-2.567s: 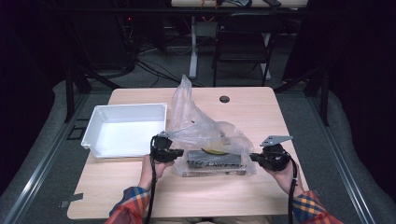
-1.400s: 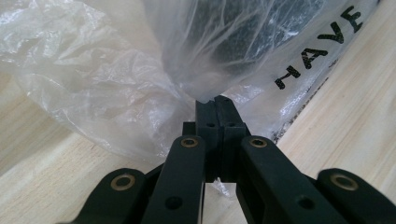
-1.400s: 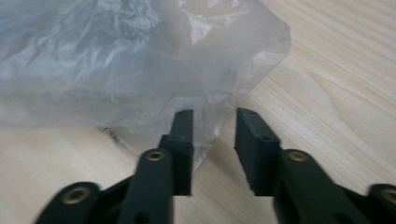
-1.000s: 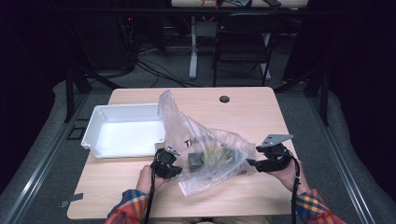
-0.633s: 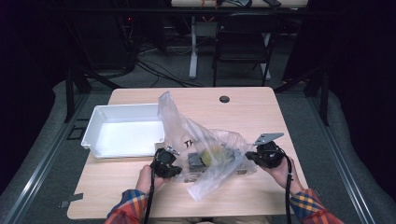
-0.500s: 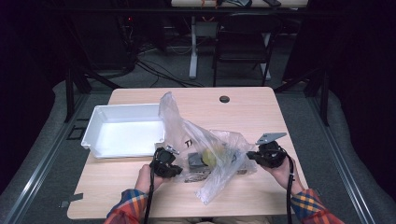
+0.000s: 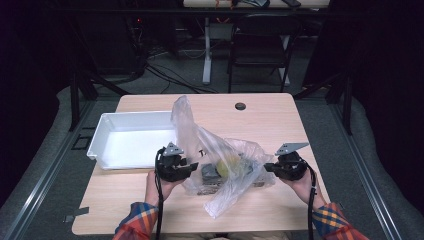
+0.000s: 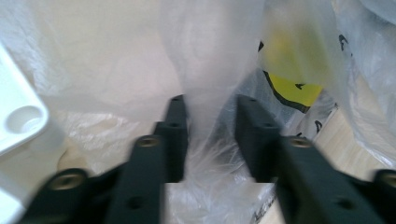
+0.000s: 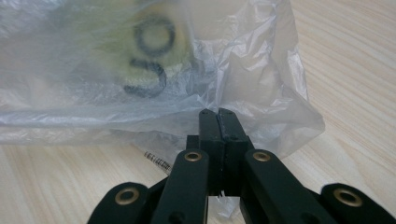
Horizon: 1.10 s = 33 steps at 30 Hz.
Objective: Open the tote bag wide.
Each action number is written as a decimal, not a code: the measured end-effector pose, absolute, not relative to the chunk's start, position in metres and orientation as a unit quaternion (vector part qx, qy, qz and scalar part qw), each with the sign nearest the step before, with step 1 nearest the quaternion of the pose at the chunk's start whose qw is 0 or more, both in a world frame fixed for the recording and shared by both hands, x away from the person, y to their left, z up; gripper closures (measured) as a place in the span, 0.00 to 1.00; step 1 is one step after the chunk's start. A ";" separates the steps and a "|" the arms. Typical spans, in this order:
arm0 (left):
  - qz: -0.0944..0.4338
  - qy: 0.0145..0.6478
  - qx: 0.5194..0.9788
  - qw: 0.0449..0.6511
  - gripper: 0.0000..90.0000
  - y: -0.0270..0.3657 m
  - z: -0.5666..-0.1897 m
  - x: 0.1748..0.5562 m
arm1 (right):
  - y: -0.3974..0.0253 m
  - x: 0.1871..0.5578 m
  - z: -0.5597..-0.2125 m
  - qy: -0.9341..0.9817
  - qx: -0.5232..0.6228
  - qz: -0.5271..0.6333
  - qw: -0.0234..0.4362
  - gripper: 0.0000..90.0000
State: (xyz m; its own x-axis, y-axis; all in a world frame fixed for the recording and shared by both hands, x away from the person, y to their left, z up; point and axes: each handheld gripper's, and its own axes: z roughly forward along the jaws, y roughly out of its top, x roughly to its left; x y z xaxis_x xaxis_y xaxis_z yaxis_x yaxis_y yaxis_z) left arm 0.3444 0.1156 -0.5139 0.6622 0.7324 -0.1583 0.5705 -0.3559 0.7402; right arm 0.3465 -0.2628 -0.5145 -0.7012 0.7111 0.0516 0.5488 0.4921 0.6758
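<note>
Right gripper (image 9: 218,116) pinches the plastic bag (image 7: 220,150) shut; left gripper (image 8: 210,105) jaws stand apart around film — white tray (image 7: 107,125) close left, lettering unreadable.

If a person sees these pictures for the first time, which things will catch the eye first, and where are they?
First comes the crumpled clear plastic bag near the front middle of the table, with something yellow inside. The right gripper is shut on the bag's edge, while the left gripper stands open with a fold of film between its fingers. A white tray lies to the left of the bag.
</note>
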 end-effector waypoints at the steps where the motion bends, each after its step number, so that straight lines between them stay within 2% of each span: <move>1: 0.091 0.395 0.821 0.402 0.89 0.114 -0.516 0.345 | -0.264 0.347 -0.514 0.854 0.370 0.348 0.116 1.00; 2: 0.086 0.396 0.823 0.397 0.96 0.113 -0.519 0.346 | -0.266 0.347 -0.513 0.849 0.374 0.354 0.114 1.00; 4: 0.082 0.392 0.832 0.383 1.00 0.112 -0.523 0.346 | -0.271 0.348 -0.511 0.843 0.386 0.359 0.110 1.00; 11: 0.070 0.397 0.844 0.352 1.00 0.124 -0.531 0.347 | -0.289 0.357 -0.515 0.809 0.447 0.367 0.102 1.00; 24: 0.043 0.396 0.867 0.299 1.00 0.131 -0.544 0.354 | -0.306 0.373 -0.527 0.783 0.501 0.348 0.121 1.00; 33: 0.055 0.401 0.873 0.271 1.00 0.131 -0.549 0.356 | -0.311 0.382 -0.538 0.784 0.519 0.310 0.138 1.00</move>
State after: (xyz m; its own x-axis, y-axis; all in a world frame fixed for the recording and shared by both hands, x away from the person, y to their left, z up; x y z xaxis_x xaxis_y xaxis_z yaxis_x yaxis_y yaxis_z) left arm 0.3558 0.1307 -0.5490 0.6721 0.7306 -0.1206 0.6708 -0.5318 0.5169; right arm 0.3822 -0.3114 -0.5379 -0.4225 0.9002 0.1057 0.7296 0.2686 0.6290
